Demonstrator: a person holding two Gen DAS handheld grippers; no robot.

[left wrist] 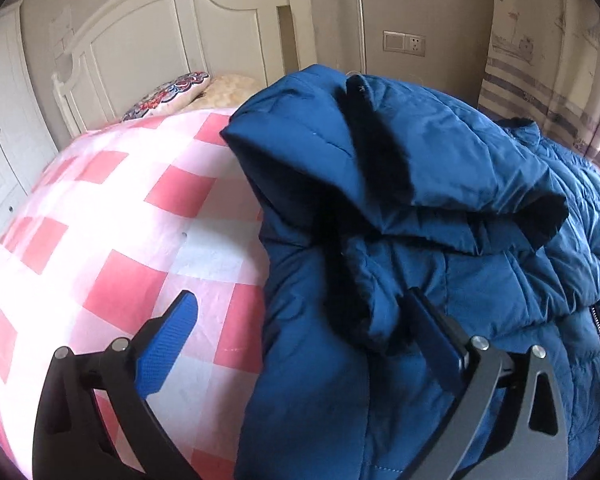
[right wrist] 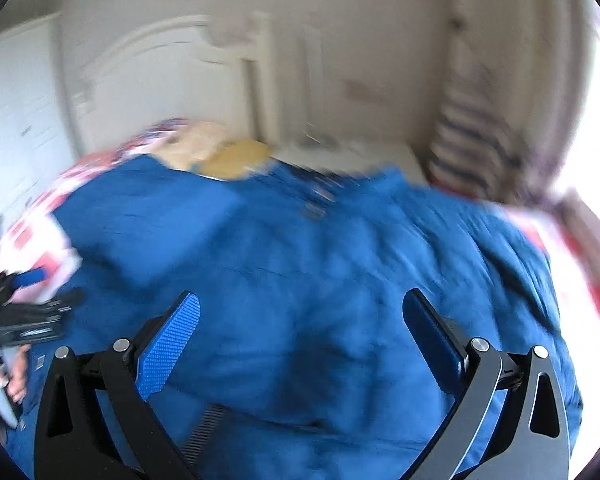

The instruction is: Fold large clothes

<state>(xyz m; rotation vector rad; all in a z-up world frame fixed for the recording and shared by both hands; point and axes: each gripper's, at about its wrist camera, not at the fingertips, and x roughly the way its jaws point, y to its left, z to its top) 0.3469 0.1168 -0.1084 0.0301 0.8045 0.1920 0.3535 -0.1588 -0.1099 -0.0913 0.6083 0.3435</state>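
A big blue padded jacket (left wrist: 440, 208) lies heaped on a bed with a pink and white checked cover (left wrist: 112, 240), its hood with dark lining folded over on top. My left gripper (left wrist: 304, 312) hangs open at the jacket's left edge: one blue pad is over the bedcover, the other beside a fold of the jacket, neither pressing on it. In the blurred right wrist view the jacket (right wrist: 300, 256) spreads across the bed, and my right gripper (right wrist: 302, 316) stands wide open above it with nothing gripped. The left gripper (right wrist: 32, 304) and a hand show at that view's left edge.
A white headboard (left wrist: 172, 36) stands at the bed's far end with patterned pillows (left wrist: 176, 92) against it. White wardrobe doors (left wrist: 4, 128) line the left side. A striped curtain (left wrist: 540, 76) and bright window are at the right; a wall socket (left wrist: 404, 43) is beside the bedpost.
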